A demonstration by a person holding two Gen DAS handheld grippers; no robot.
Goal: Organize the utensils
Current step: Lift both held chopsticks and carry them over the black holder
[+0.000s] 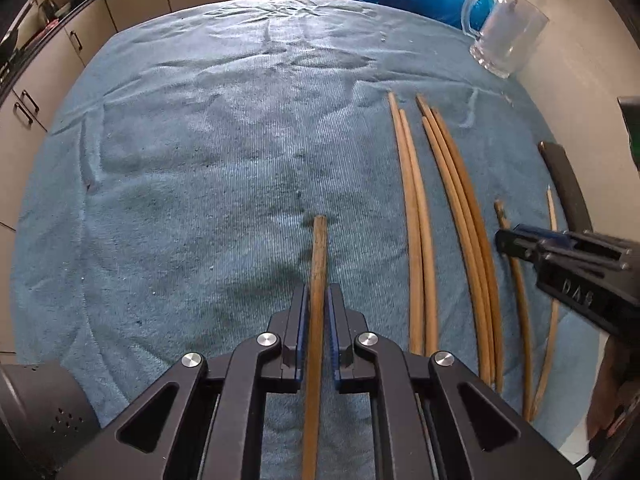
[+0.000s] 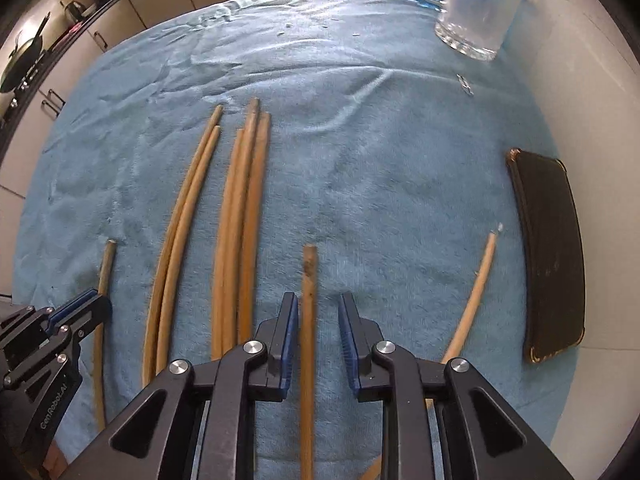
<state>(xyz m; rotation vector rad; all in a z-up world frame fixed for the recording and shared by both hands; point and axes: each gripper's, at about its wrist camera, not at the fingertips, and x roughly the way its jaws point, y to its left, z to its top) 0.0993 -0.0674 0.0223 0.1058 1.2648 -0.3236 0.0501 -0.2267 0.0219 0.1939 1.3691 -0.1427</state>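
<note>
Two chopsticks sit between my jaws: my left gripper (image 1: 318,300), tipped steeply down, is closed on one chopstick (image 1: 318,256) lying on the blue towel (image 1: 192,168), while my right gripper (image 2: 318,312), also pointing down, stands slightly parted around another chopstick (image 2: 309,280), pads clear of it. Five more chopsticks (image 2: 240,216) lie lined up between them, a stray chopstick (image 2: 476,284) lies angled right, and a glass mug (image 2: 480,8) stands at the desk's far corner.
</note>
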